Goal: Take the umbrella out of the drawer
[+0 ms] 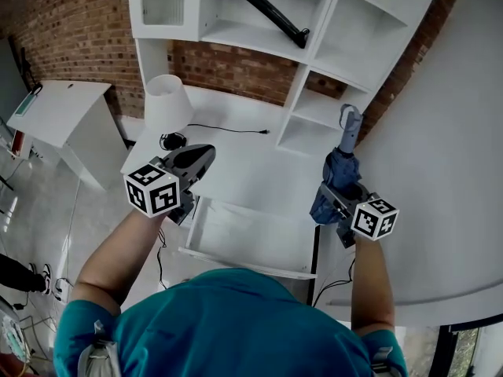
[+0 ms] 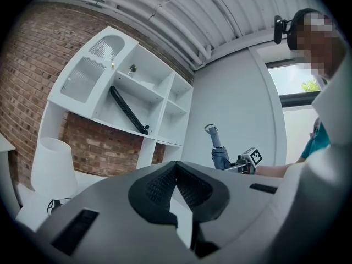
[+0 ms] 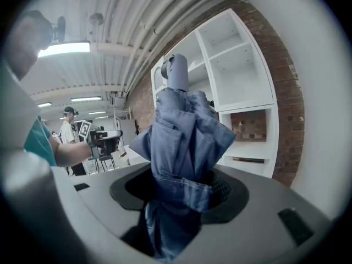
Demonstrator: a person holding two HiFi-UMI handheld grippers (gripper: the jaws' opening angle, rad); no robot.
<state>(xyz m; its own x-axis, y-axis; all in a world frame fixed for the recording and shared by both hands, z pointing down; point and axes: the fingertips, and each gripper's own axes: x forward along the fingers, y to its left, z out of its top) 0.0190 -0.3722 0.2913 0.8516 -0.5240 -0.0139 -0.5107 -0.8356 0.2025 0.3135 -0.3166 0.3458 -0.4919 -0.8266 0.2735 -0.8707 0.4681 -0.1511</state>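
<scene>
Umbrella (image 1: 339, 173), compact, folded: blue-grey fabric in loose pleats, stubby grey handle (image 1: 350, 121) with a wrist loop at the top. Stands handle-up, a little tilted, clamped low on the fabric between the jaws of the right gripper (image 1: 336, 197), clear of any surface. Drawer (image 1: 251, 234), white, shallow: pulled open from under the white desktop (image 1: 244, 163), lower and just to the left.

Umbrella (image 1: 339, 171): plain dusty-blue fabric; handle (image 1: 350, 124) grey. Drawer (image 1: 236, 259), desk top (image 1: 251, 171), shelf unit (image 1: 330, 53) and lamp shade (image 1: 167, 104): white throughout. Wall (image 1: 71, 30): red-brown brick, pale mortar. Bar (image 1: 263, 8) on the shelf: black. Left gripper (image 1: 206, 154) and right gripper (image 1: 333, 195): grey shells, each bearing a cube of black-and-white square markers. Person's shirt (image 1: 236, 320): teal.
</scene>
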